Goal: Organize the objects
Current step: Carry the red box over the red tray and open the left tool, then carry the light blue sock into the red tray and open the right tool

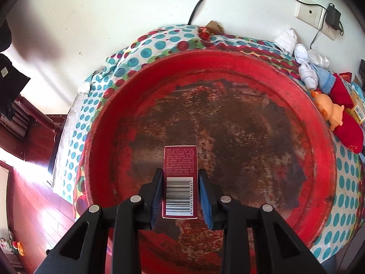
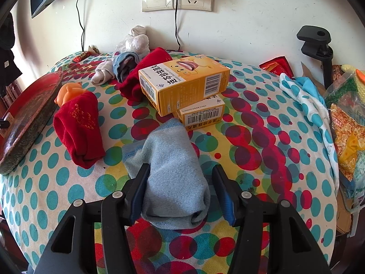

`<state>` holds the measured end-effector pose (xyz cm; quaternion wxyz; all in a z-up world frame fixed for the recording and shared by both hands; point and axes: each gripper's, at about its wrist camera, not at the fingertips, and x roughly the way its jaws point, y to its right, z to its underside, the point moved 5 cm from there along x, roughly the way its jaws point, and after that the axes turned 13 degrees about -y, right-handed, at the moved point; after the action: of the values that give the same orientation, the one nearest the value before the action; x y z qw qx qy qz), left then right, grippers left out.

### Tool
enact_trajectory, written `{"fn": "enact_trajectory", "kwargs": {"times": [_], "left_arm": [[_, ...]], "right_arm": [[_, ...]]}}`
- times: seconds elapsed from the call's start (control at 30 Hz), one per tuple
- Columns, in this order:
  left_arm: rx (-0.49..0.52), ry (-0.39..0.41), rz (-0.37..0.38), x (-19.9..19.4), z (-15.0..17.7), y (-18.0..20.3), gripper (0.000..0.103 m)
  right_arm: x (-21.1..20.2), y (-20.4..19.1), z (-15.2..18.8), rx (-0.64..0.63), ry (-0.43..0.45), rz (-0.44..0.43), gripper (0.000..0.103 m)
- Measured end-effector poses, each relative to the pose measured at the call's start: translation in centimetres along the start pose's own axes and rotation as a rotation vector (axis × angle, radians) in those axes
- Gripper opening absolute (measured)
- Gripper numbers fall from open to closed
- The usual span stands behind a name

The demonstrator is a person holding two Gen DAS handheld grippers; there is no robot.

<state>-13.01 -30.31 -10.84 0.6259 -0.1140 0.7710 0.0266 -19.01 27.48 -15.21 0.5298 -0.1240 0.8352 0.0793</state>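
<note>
My left gripper (image 1: 180,172) is shut on a small dark red box (image 1: 180,159) with a barcode, held just above the worn floor of a big round red tray (image 1: 228,73). In the right wrist view the tray's rim (image 2: 29,114) shows at the left edge of the dotted cloth (image 2: 273,148). A folded grey-blue sock (image 2: 173,159) lies on that cloth between the fingers of my right gripper (image 2: 181,167). Its left finger rests against the sock, while the right finger stands clear with a gap, so it is open.
Two yellow boxes (image 2: 184,84) (image 2: 200,114) are stacked beyond the sock. A red sock (image 2: 78,127), an orange toy (image 2: 67,92) and bundled socks (image 2: 127,64) lie near the tray. Snack bags (image 2: 346,132) and a black clamp (image 2: 317,43) crowd the right edge.
</note>
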Motion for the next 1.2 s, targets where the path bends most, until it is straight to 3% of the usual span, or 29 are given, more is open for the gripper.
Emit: {"fn": "enact_trajectory", "kwargs": {"times": [0.5, 0.7, 0.87, 1.13, 1.2], "left_arm": [[-0.045, -0.008, 0.024, 1.9, -0.1, -3.2, 0.031], [-0.039, -0.015, 0.012, 1.9, 0.3, -3.3, 0.037], [-0.018, -0.016, 0.027, 1.1, 0.7, -3.2, 0.04], [-0.029, 0.05, 0.023, -1.7, 2.3, -2.7, 0.042], [-0.009, 0.06, -0.025, -2.4, 2.7, -2.2, 0.042]], "right_arm": [[0.0, 0.4, 0.0, 0.008, -0.003, 0.005, 0.056], [0.1, 0.3, -0.1, 0.014, -0.006, 0.016, 0.059], [0.1, 0.2, 0.0, 0.015, -0.007, 0.018, 0.06], [0.0, 0.1, -0.1, 0.015, -0.007, 0.033, 0.062], [0.0, 0.1, -0.1, 0.015, -0.006, 0.036, 0.062]]}}
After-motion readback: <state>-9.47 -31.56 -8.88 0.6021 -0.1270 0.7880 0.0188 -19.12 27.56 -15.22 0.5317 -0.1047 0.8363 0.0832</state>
